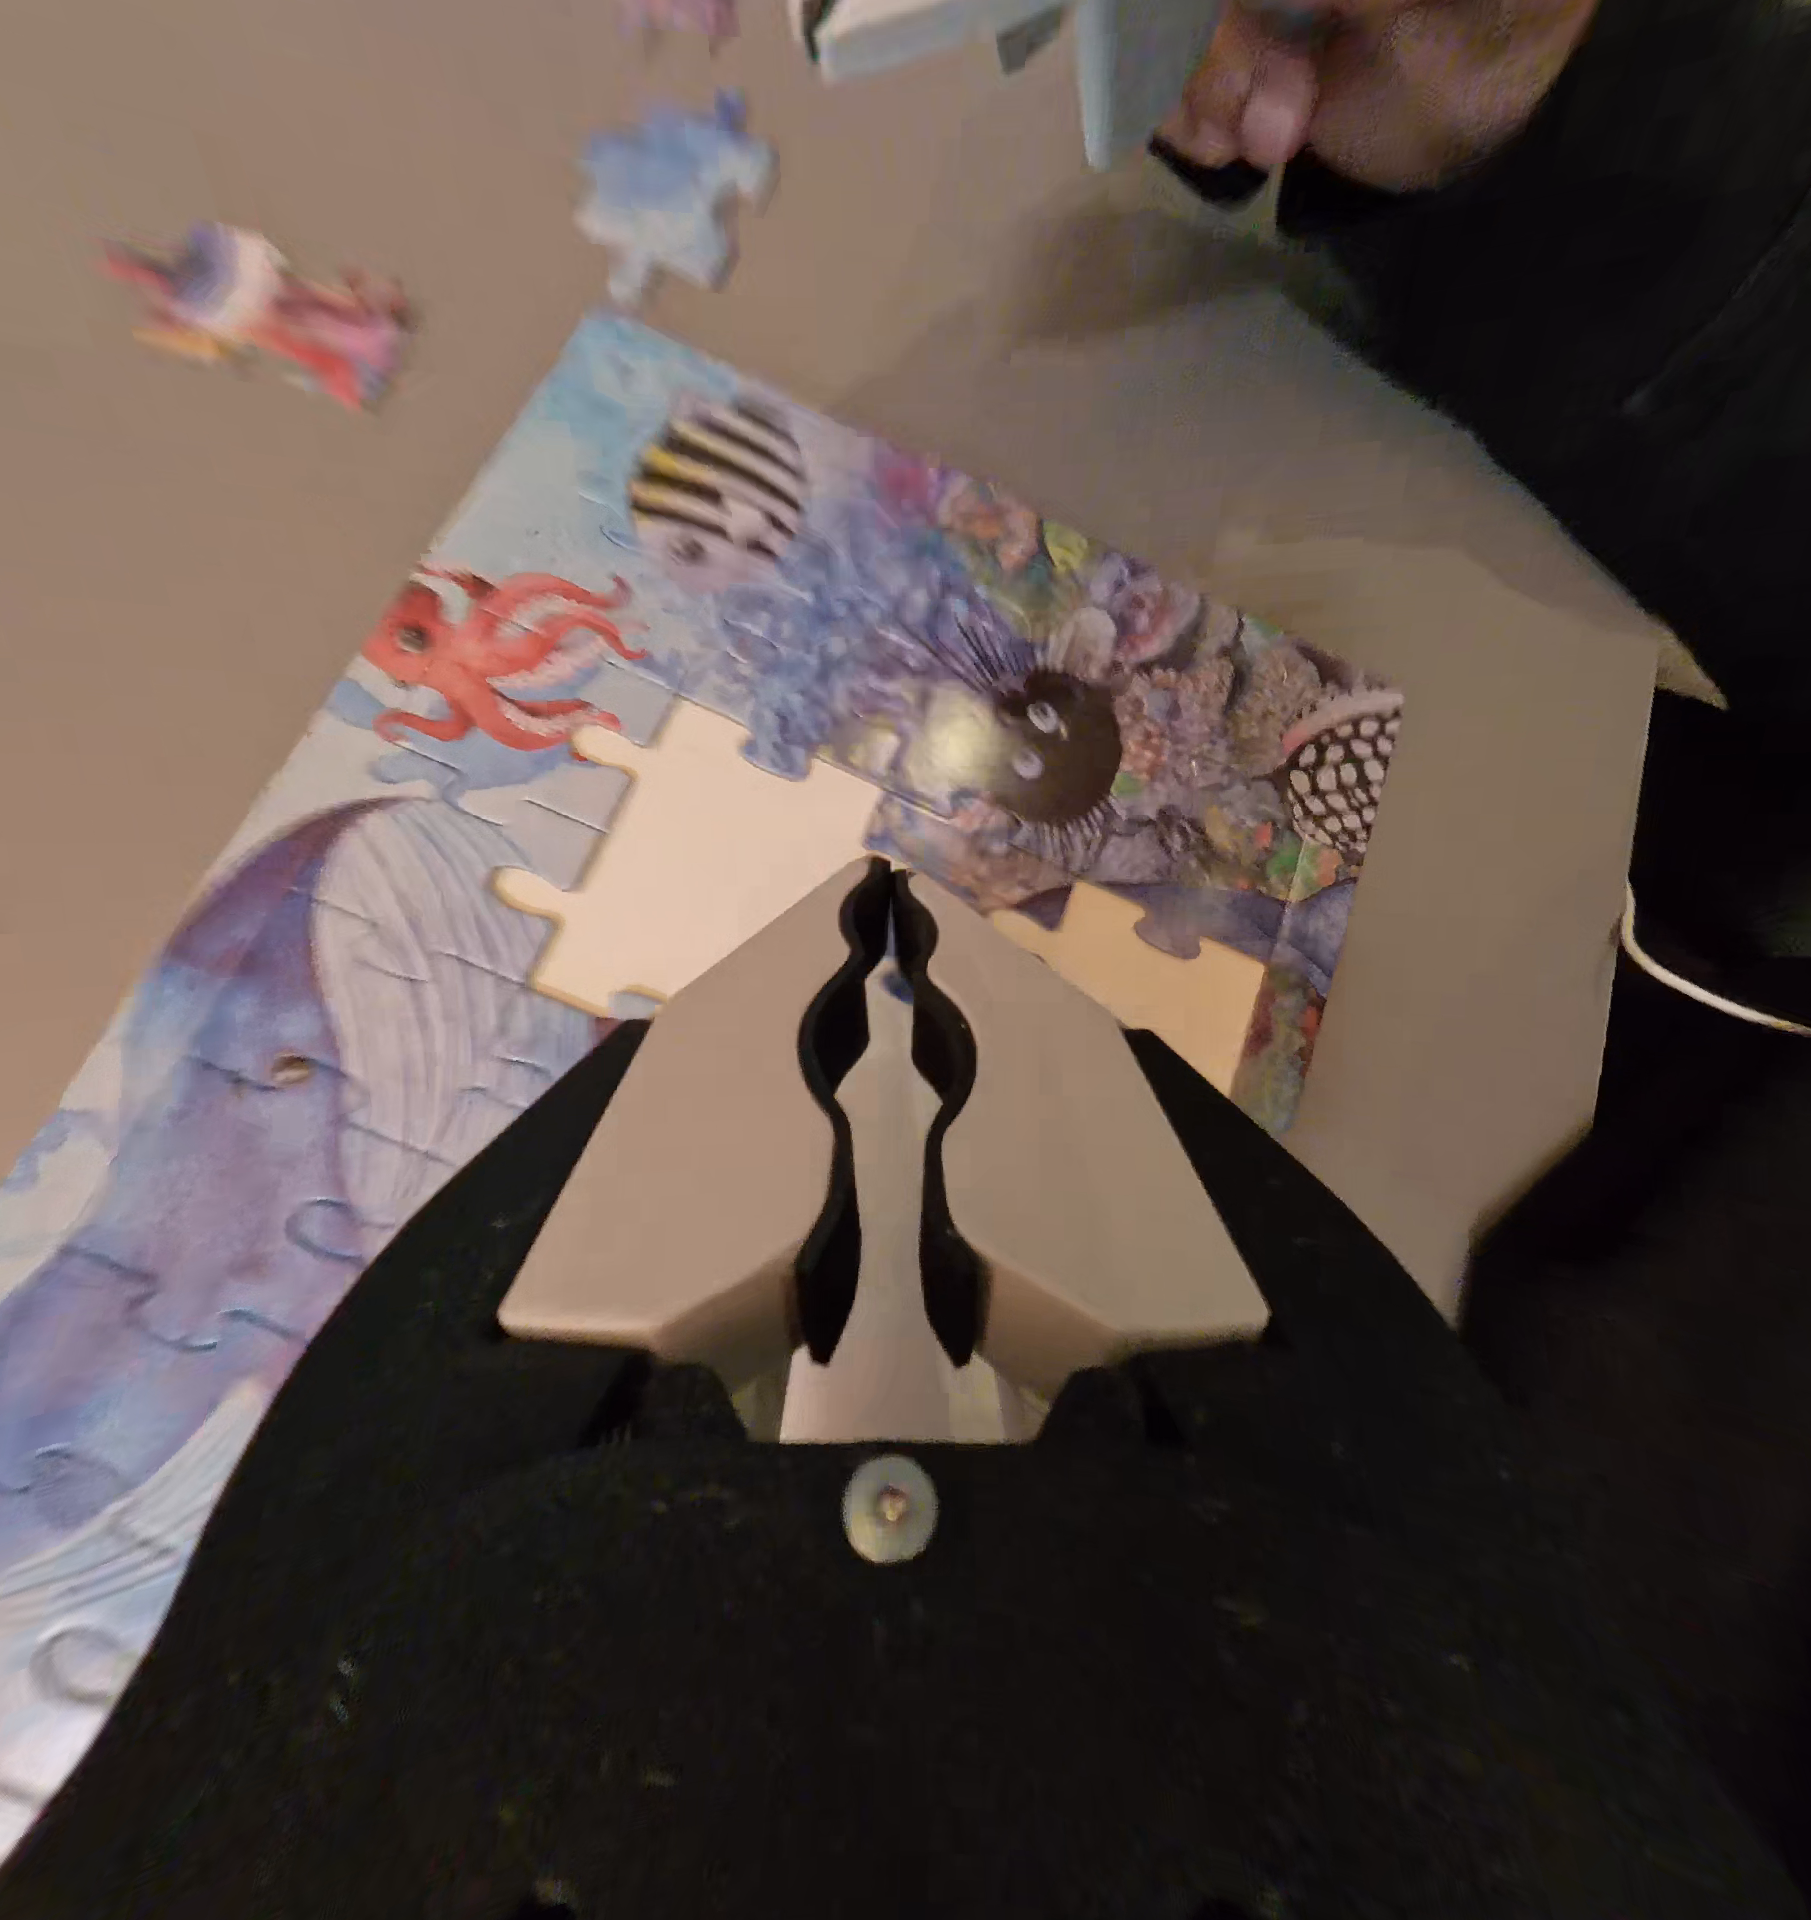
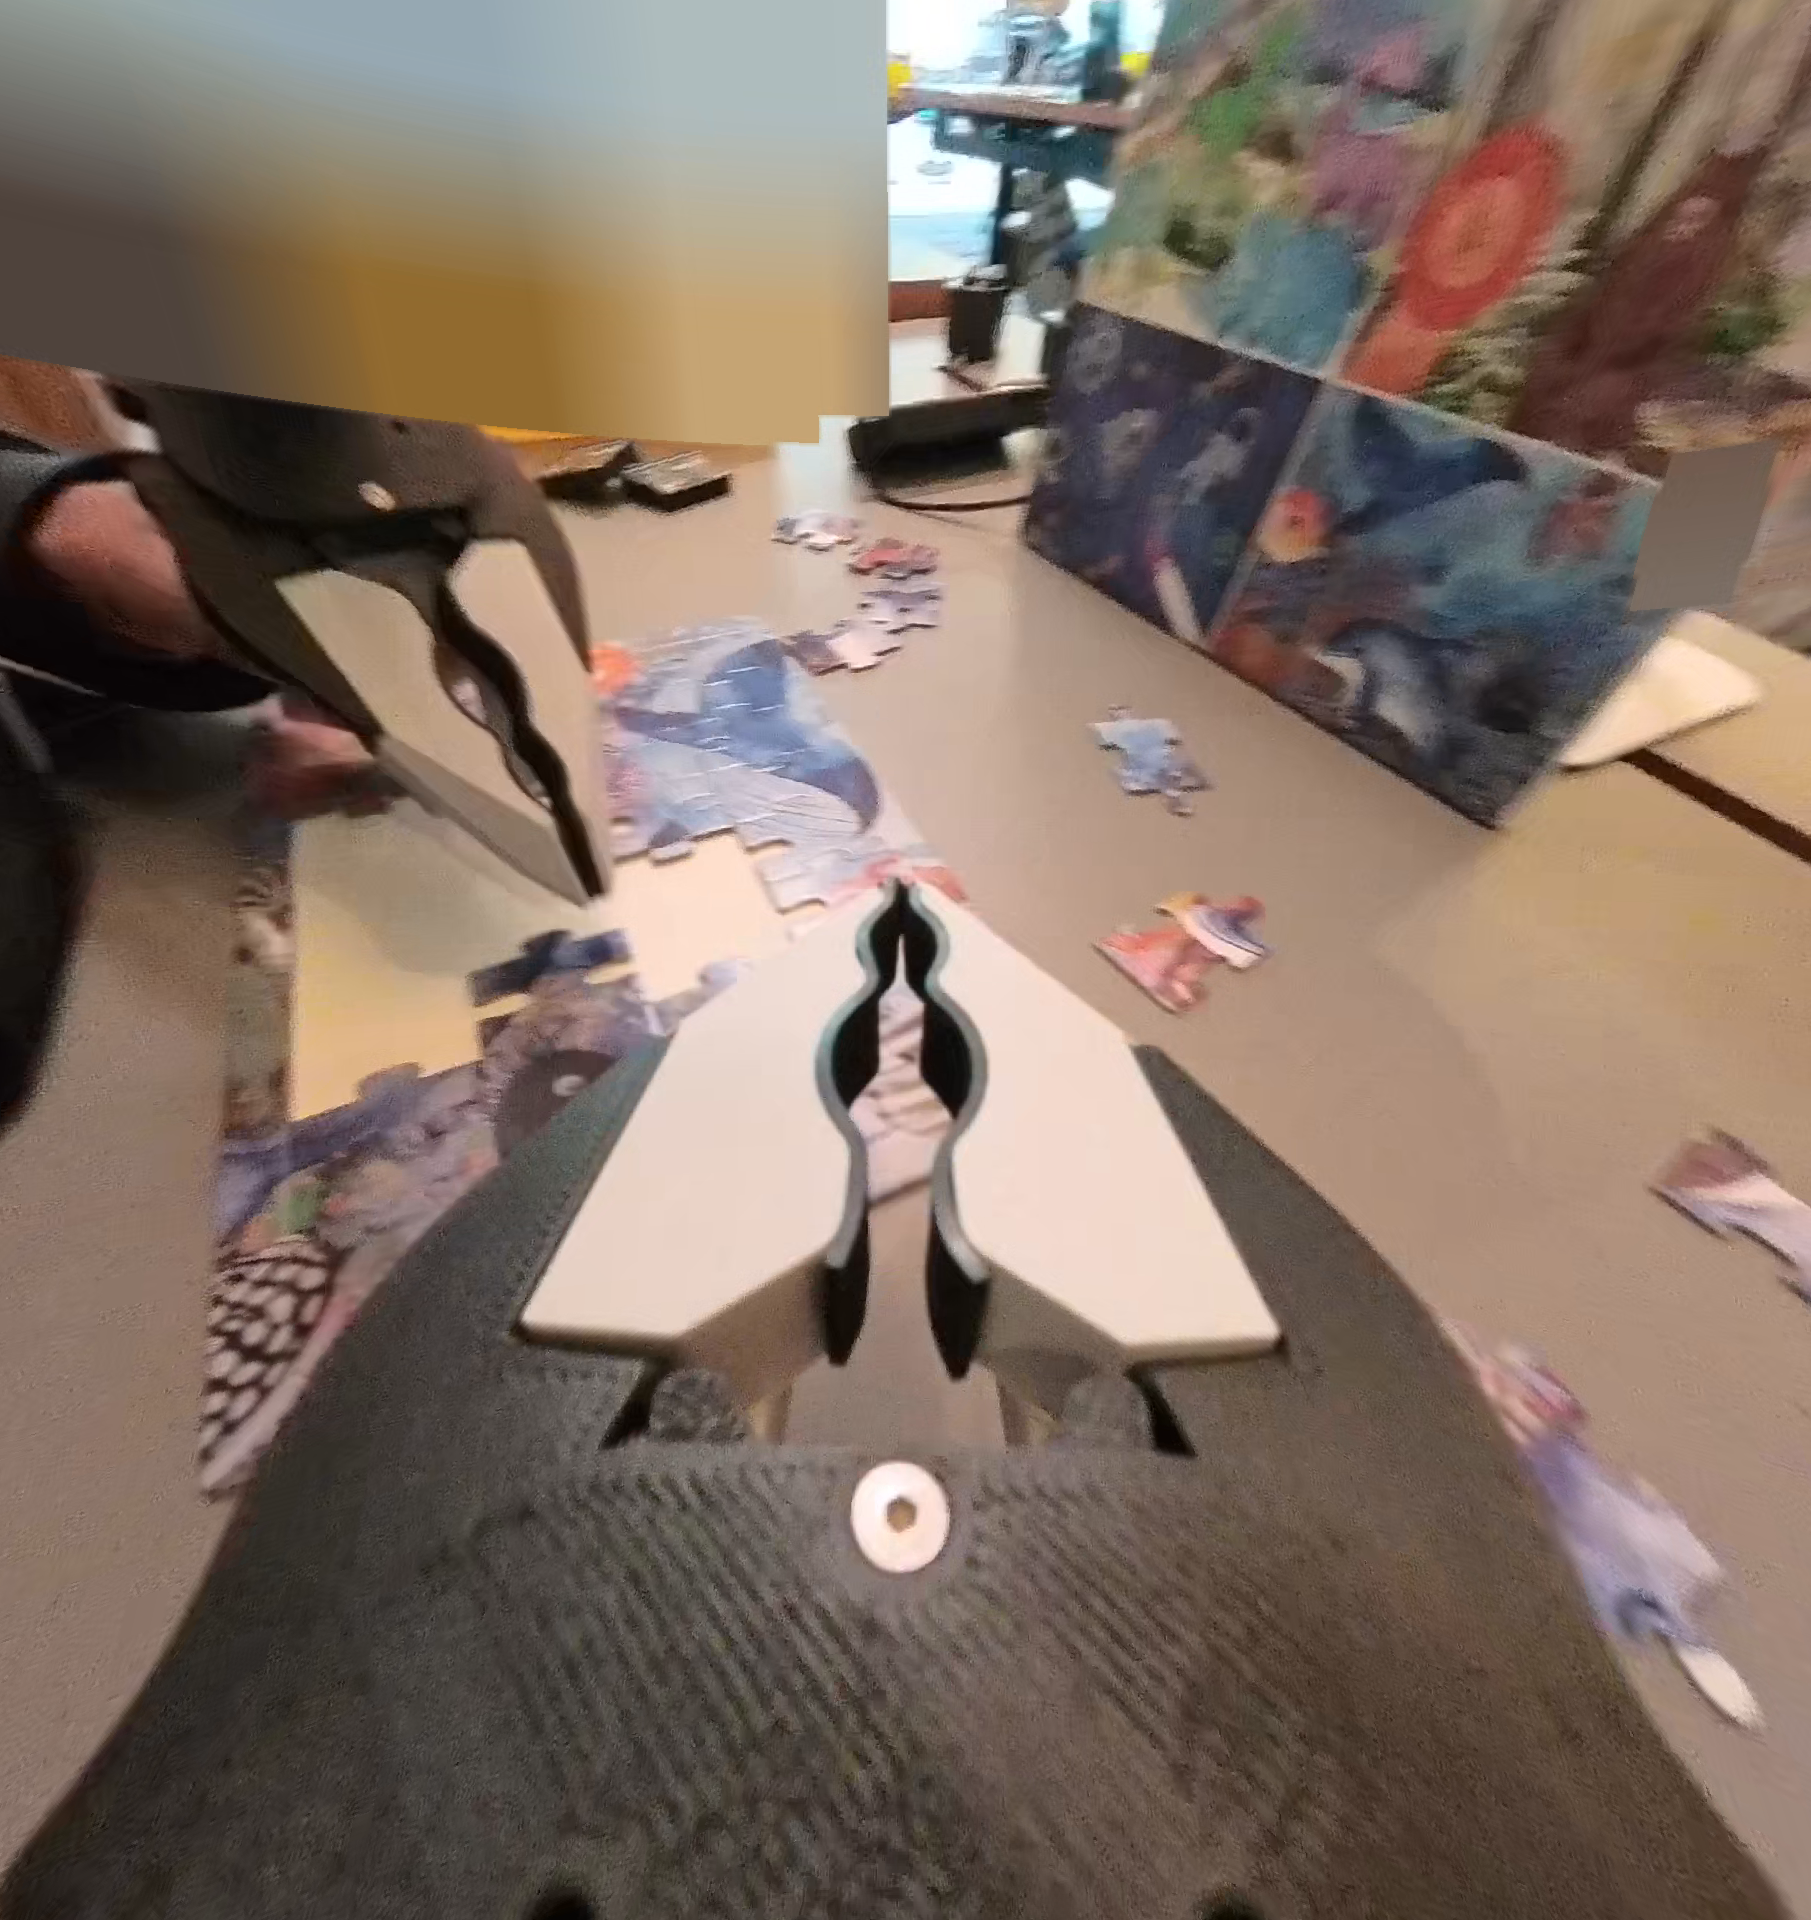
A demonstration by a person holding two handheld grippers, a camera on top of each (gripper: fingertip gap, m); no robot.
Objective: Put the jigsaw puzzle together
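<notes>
With both the left gripper (image 1: 888, 883) and right gripper (image 2: 899, 902) pressed together and empty, we judge the loose puzzle piece (image 2: 1181, 948) light, thin, stiff cardboard, best pinched at its edge.

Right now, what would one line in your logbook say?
puzzle: partly assembled, gap in the middle | left gripper: shut, empty, over gap | right gripper: shut, empty | loose pieces: on table

Left wrist view looks steeply down, close over the jigsaw puzzle (image 1: 776, 644) at the table's near edge. Right wrist view sits low, looking level along the table (image 2: 1296, 1039) toward the puzzle box (image 2: 1348, 582). Both share the puzzle's bare gap and loose pieces.
</notes>
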